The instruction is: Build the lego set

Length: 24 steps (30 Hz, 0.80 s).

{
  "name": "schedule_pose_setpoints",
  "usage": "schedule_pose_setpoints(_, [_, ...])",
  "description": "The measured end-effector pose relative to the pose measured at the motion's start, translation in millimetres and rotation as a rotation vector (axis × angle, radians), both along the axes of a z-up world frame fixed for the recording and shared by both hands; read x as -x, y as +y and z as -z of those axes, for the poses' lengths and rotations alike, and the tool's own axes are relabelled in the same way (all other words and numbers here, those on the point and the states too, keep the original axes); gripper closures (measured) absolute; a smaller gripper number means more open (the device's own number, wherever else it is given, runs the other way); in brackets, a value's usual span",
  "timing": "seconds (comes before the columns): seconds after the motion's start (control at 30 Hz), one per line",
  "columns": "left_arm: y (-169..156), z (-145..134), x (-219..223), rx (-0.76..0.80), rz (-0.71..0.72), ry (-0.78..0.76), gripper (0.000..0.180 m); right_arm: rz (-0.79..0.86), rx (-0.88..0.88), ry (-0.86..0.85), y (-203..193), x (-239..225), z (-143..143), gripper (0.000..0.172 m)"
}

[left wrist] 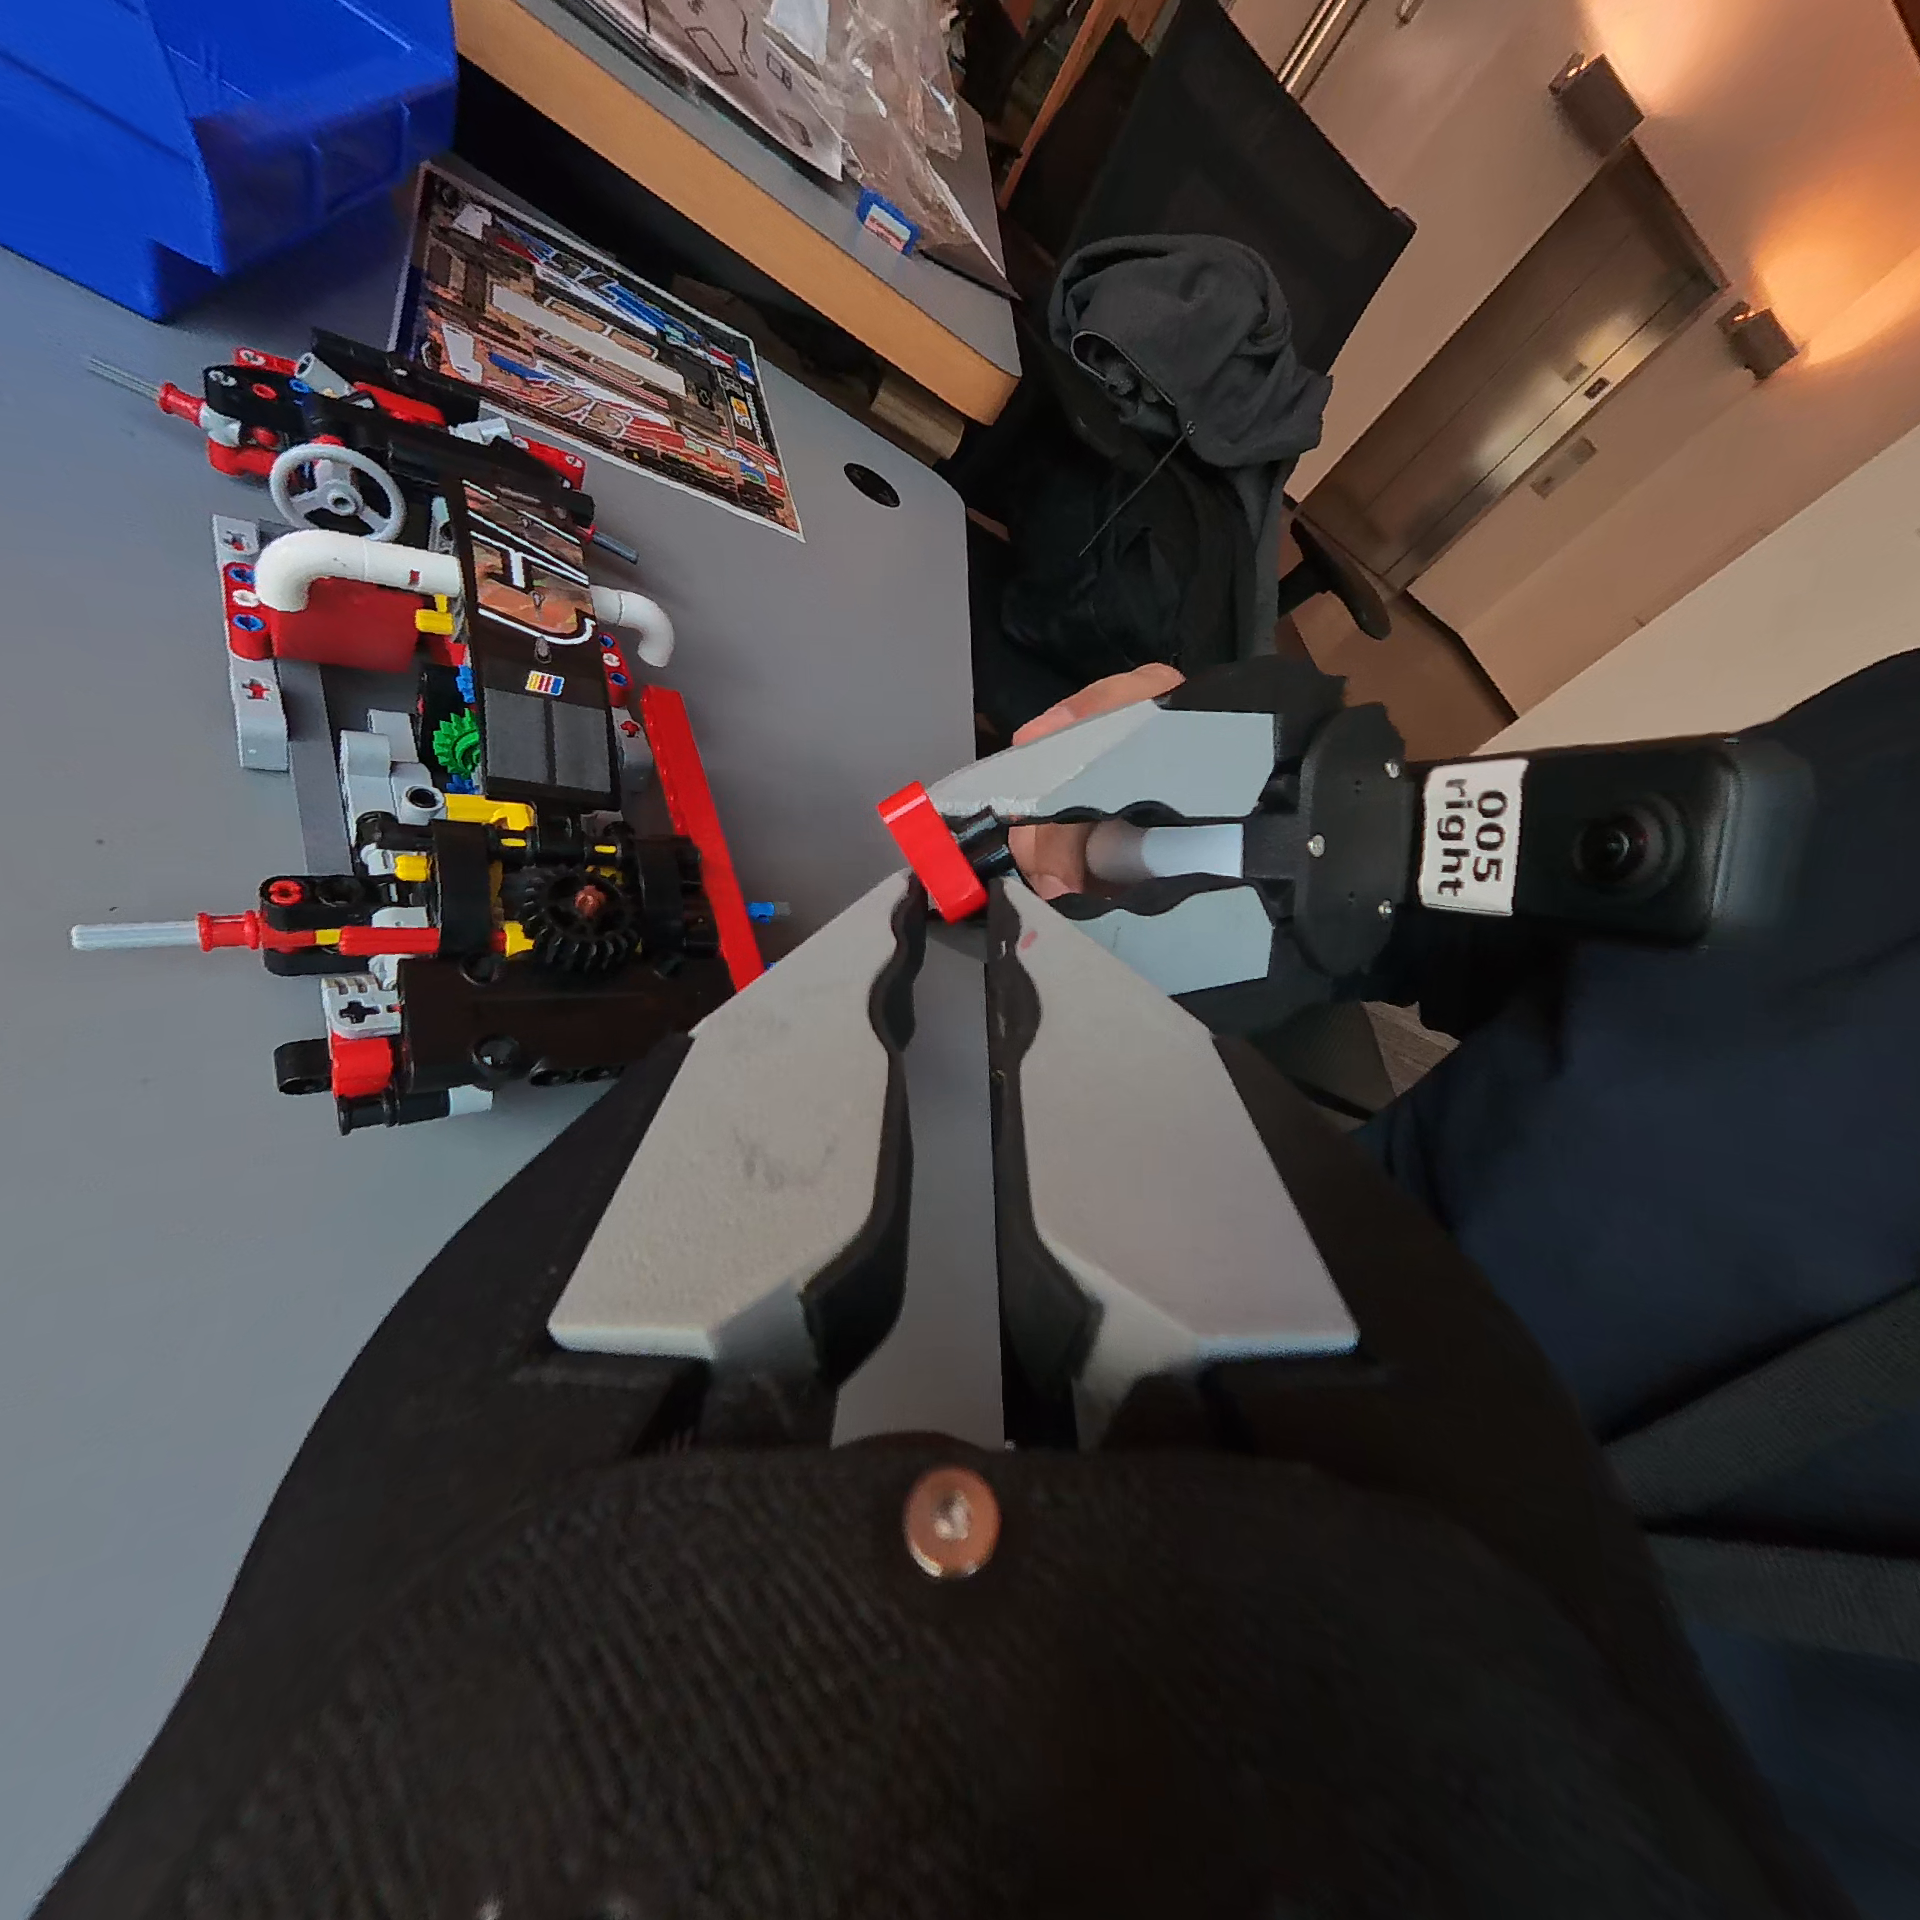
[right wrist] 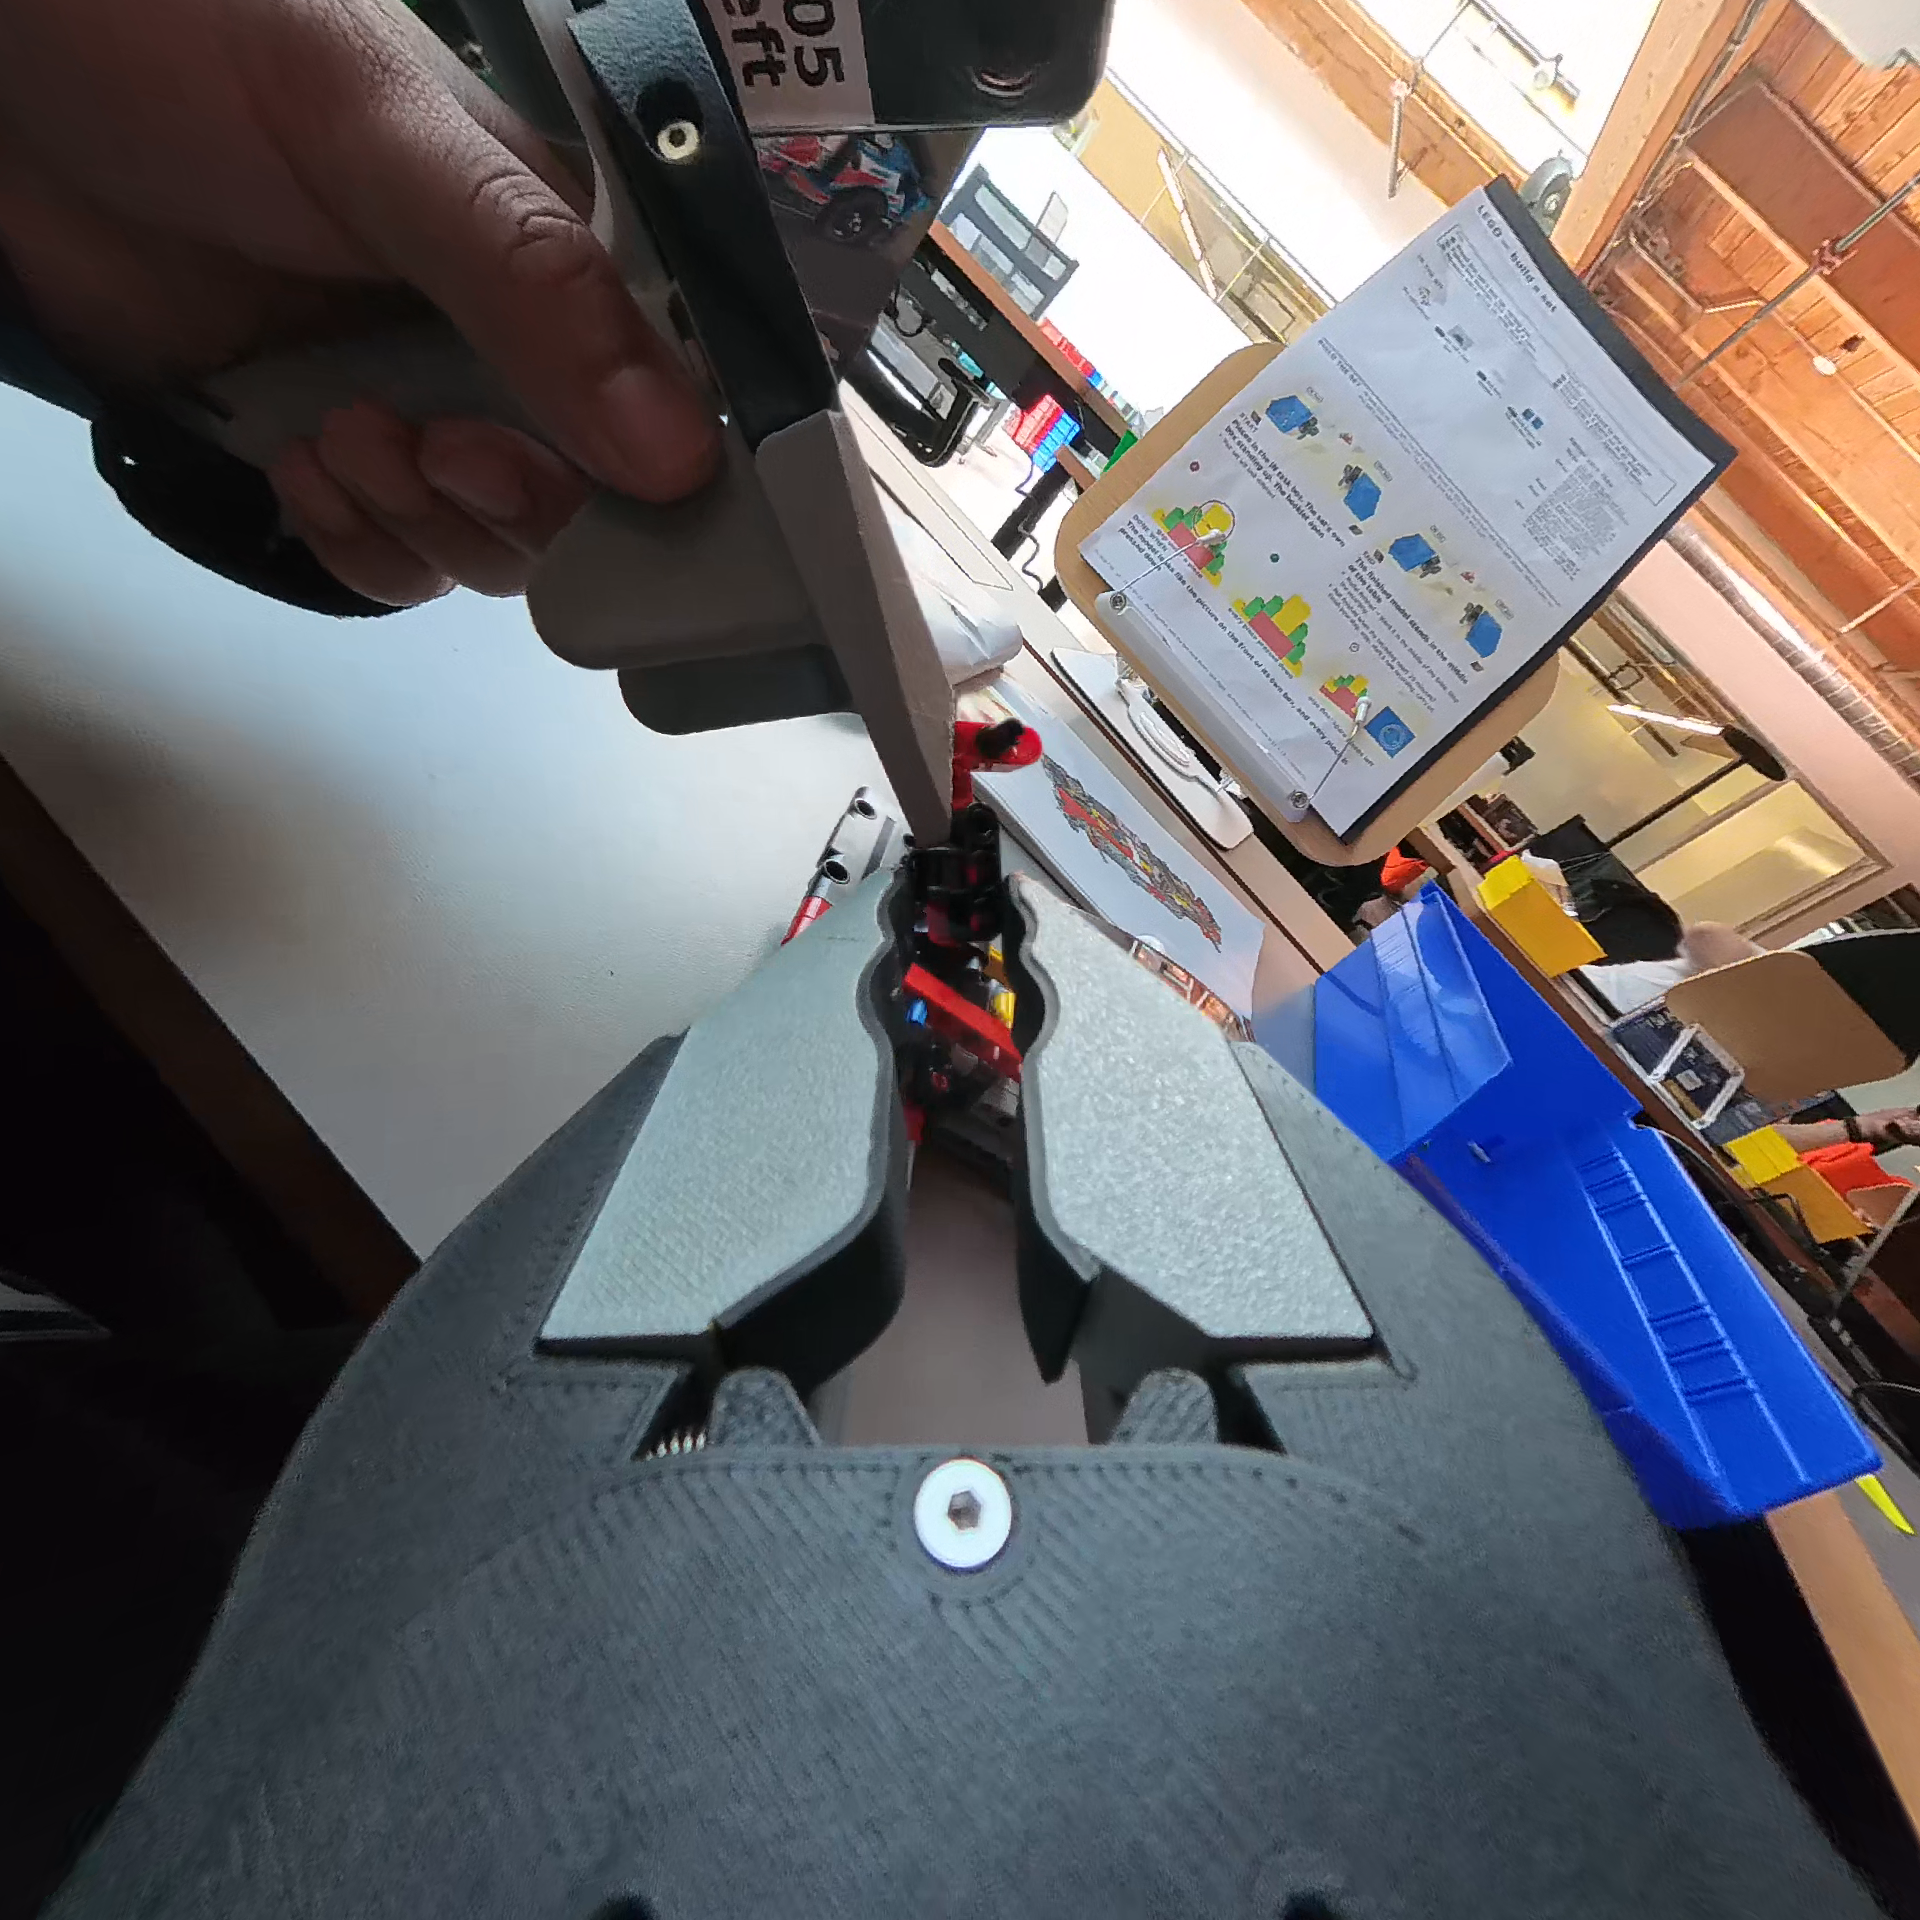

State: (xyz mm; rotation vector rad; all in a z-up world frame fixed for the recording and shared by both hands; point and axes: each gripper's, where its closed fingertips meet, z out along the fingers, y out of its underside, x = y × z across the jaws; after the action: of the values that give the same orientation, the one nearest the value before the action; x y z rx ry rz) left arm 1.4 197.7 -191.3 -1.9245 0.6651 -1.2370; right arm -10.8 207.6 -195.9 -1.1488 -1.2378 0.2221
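My left gripper [left wrist: 951, 902] is shut on the lower end of a short red beam [left wrist: 932, 847], held in the air past the grey table's [left wrist: 156, 1247] edge. A black connector [left wrist: 982, 836] is plugged into that beam. My right gripper [left wrist: 987, 847] comes in from the right and is shut on the connector. In the right wrist view the black connector [right wrist: 951, 857] sits between my right gripper's [right wrist: 951, 883] tips. The left gripper's finger [right wrist: 894, 675] comes down from above, with the red beam [right wrist: 992, 750] behind it. A partly built red, black and yellow model car [left wrist: 468, 779] lies on the table to the left.
A sticker sheet [left wrist: 603, 353] lies behind the model and a blue bin [left wrist: 208, 135] stands at the far left. A chair with a grey hoodie [left wrist: 1174, 416] stands beyond the table edge. The right wrist view shows the blue bin [right wrist: 1558, 1195] and an instruction sheet on a stand [right wrist: 1403, 499].
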Motion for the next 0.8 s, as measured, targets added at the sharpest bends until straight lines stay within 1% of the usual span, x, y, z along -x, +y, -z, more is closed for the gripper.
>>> schedule_pose_setpoints(0.2, [2,-9,5,0.008,-0.002,-0.062,0.171,-0.011,0.062,0.019,4,-2,3,0.155])
schedule_pose_setpoints(0.33, [4,-9,10,-0.013,-0.015,-0.028,0.173,-0.036,0.094,0.041,2,-1,3,0.154])
schedule_pose_setpoints(0.43, [7,-5,18,-0.036,-0.029,0.035,0.173,-0.076,0.159,0.083,1,-2,2,0.154])
schedule_pose_setpoints(0.47, [8,-3,21,-0.045,-0.03,0.067,0.173,-0.093,0.186,0.101,1,-3,1,0.155])
schedule_pose_setpoints(0.5, [7,0,24,-0.049,-0.023,0.101,0.173,-0.114,0.216,0.11,1,-4,2,0.162])
schedule_pose_setpoints(0.53, [6,2,26,-0.048,-0.006,0.129,0.173,-0.138,0.255,0.104,1,-4,5,0.172])
schedule_pose_setpoints(0.63, [-9,6,23,-0.027,0.099,0.176,0.173,-0.141,0.334,0.123,10,-11,5,0.171])
schedule_pose_setpoints(0.73, [-15,6,22,-0.045,0.133,0.21,0.173,-0.18,0.385,0.151,12,-15,1,0.166])
schedule_pose_setpoints(0.77, [-18,7,21,-0.04,0.153,0.213,0.173,-0.205,0.405,0.144,10,-14,2,0.162])
schedule_pose_setpoints(0.8, [-21,7,20,-0.033,0.176,0.215,0.173,-0.245,0.417,0.123,6,-13,3,0.163])
